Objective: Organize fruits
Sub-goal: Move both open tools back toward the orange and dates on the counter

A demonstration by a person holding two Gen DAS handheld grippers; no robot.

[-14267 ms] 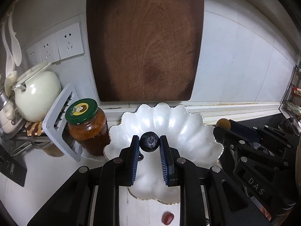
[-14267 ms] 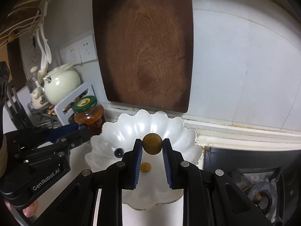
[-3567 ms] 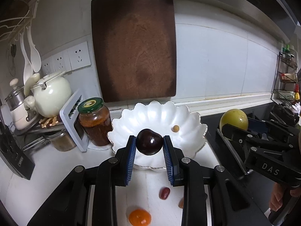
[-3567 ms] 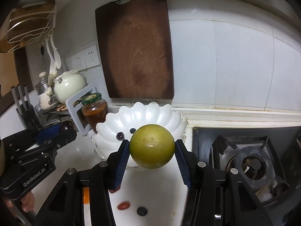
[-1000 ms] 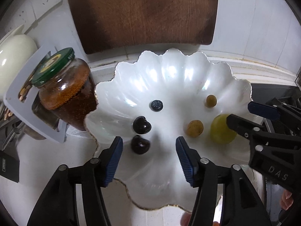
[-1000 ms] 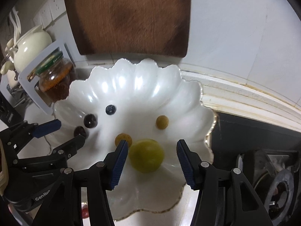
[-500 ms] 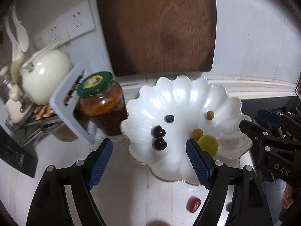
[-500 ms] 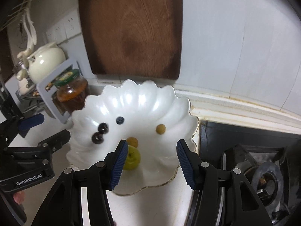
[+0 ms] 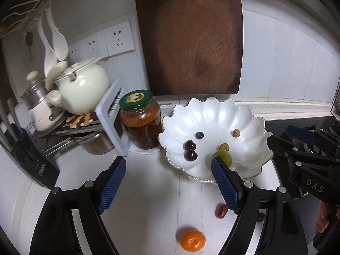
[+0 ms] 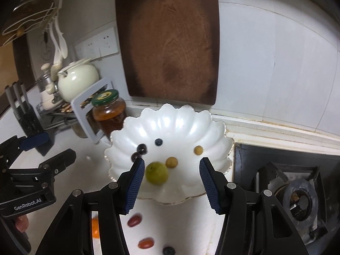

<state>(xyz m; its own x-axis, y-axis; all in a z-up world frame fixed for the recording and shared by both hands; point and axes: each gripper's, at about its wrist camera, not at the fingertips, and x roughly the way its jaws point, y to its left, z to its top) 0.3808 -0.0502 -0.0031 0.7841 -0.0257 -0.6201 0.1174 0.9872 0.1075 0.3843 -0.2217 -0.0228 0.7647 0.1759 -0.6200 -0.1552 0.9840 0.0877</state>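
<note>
Both our grippers, left and right, have fingers spread wide, gripping nothing. Six fruits lie in the bowl, including the lime. An orange sits on the counter.

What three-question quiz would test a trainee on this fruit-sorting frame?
1. True or false: both sets of jaws are open and empty.
2. Which fruit lies on the counter, outside the white scalloped plate?
A. green fruit
B. orange mandarin
C. two dark cherries
3. Fill in: the jar left of the plate has a ____ lid.

Key: 1 true; 2 B; 3 green.
</note>
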